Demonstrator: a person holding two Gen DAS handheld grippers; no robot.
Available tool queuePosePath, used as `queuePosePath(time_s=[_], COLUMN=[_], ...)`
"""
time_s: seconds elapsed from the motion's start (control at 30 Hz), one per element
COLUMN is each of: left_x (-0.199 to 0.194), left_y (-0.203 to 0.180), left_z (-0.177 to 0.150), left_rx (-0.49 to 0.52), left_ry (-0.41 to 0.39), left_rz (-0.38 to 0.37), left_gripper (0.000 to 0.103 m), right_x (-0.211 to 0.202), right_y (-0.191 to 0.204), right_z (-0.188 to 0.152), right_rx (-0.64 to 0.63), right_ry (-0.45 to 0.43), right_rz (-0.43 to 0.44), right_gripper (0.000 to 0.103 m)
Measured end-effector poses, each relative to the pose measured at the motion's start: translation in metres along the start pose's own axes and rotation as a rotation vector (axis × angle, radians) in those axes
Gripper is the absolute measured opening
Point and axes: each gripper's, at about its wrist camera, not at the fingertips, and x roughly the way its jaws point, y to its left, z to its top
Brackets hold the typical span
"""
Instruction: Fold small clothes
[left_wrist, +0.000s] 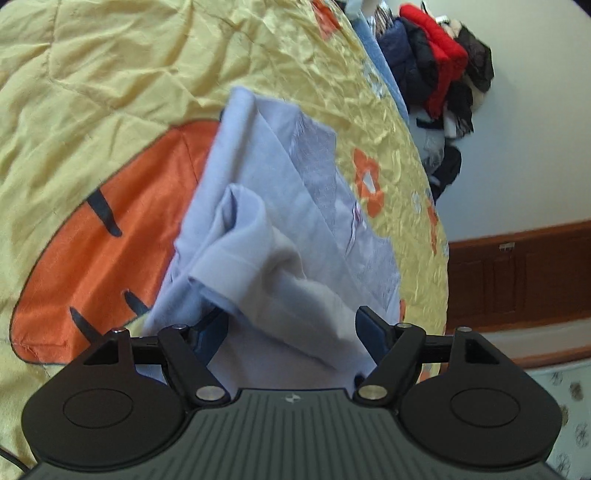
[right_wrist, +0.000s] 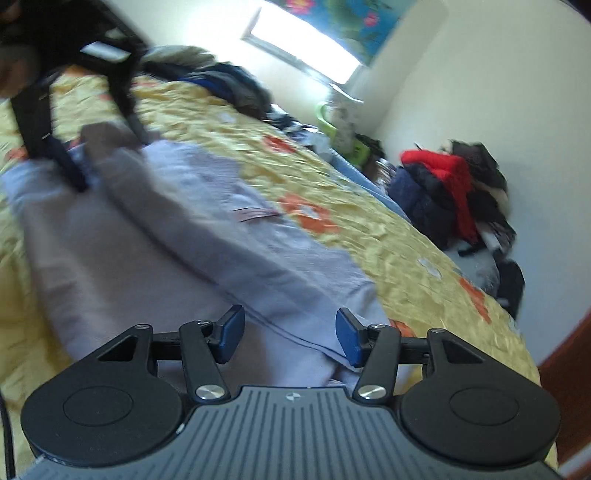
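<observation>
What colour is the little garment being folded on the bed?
Pale lavender-blue, plain, lying on the yellow bedspread. The garment shows best in the left wrist view.

We see a bed (left_wrist: 110, 74) under a crinkled yellow quilt (right_wrist: 388, 236) with orange flowers and a large orange patch (left_wrist: 110, 229) with black marks. Past its far edge, a heap of coats (left_wrist: 439, 66), red, navy and black, lies against a plain white wall (left_wrist: 517, 166). Low on that wall runs dark wood panelling (left_wrist: 517, 273). In the right wrist view a bright window (right_wrist: 303, 40) lets in daylight beside a blue flowered curtain (right_wrist: 354, 22). A green chair (right_wrist: 332, 122) stands beneath it.
</observation>
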Motion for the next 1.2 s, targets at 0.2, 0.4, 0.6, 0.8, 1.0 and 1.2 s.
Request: queuePosePath(time_s=[0.2,0.4,0.6,0.8,1.0,1.2], left_x=[-0.003,-0.010,-0.012,-0.017,-0.028,-0.036], left_y=[-0.018,-0.029,-0.032,-0.035,-0.048,-0.052], left_z=[0.004,0.000,0.002,0.000,-0.007,-0.010], left_rx=[0.141,0.238,0.236,0.248,0.293,0.301], left_ry=[-0.087,-0.139,-0.147,-0.155,-0.192,-0.204], left_rz=[0.103,0.146,0.132,0.122,0.100,0.077], left_gripper=[0.007,0.004,0.004,0.004,0.004,0.004], right_x=[0.018,0.013,-0.008,-0.007,0.006,0.021], right_y=[-0.020,-0.035,-0.047,-0.007,-0.003,0.023], right_z=[0.007,0.006,0.009,0.004,0.022,0.037], right_rx=[0.151,0.243,0.323,0.029,0.104,0.065], right_ry=[0.043,0.005,-0.027,0.023,-0.026,-0.046], right_rz=[0.019,0.021,0.101,-0.026,0.072,0.019], right_gripper=[0.007,0.004,0.082,0.082,0.082,0.065])
